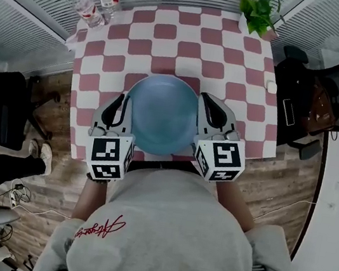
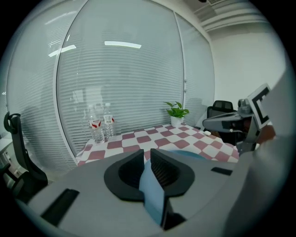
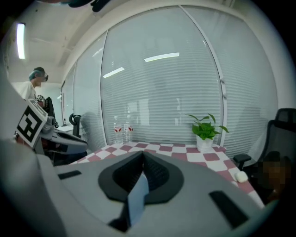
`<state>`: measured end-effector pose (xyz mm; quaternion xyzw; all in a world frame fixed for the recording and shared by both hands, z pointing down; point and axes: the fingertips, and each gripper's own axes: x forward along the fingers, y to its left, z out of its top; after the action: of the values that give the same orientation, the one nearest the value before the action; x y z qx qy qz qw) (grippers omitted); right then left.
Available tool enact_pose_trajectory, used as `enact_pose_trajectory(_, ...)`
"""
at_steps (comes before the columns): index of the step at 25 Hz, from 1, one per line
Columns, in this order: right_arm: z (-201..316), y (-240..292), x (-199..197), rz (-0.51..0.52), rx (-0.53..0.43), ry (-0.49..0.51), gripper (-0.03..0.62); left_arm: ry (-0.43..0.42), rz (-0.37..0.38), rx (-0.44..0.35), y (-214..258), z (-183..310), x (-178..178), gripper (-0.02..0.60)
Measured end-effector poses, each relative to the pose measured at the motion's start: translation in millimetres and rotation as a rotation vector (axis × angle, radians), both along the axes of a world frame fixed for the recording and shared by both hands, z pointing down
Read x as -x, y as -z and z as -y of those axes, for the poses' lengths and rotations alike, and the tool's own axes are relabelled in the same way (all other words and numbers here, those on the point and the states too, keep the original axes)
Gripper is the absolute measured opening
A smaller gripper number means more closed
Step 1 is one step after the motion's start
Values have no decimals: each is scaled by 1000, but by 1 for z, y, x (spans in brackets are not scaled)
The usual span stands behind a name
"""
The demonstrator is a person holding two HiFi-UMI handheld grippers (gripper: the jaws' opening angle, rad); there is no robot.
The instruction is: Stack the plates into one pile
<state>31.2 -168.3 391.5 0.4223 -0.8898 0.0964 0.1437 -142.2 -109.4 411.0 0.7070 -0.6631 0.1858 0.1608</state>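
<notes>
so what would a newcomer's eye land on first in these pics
The big blue plate dominates the head view. It is held at the near side of the red-and-white checked table, with the left claw and the right claw each clamped on its rim at opposite sides. Next come the two water bottles at the table's far left corner and the potted plant at its far right corner.

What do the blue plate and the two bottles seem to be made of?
The blue plate: probably plastic or melamine, matte pale blue; even colour, dull sheen, thin rim. Glazed ceramic cannot be excluded. The bottles: clear plastic, glossy; see-through walls, white caps, red labels.
</notes>
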Motion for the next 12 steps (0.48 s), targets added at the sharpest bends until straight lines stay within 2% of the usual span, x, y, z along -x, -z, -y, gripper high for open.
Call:
enact_pose_trajectory(4, -7, 22, 12, 98, -33, 68, 12, 0, 8, -53, 17, 5, -3, 43)
enact_pose_trajectory(12, -21, 66, 31, 200, -136, 215, 11, -29, -22, -132, 47, 11, -15, 43)
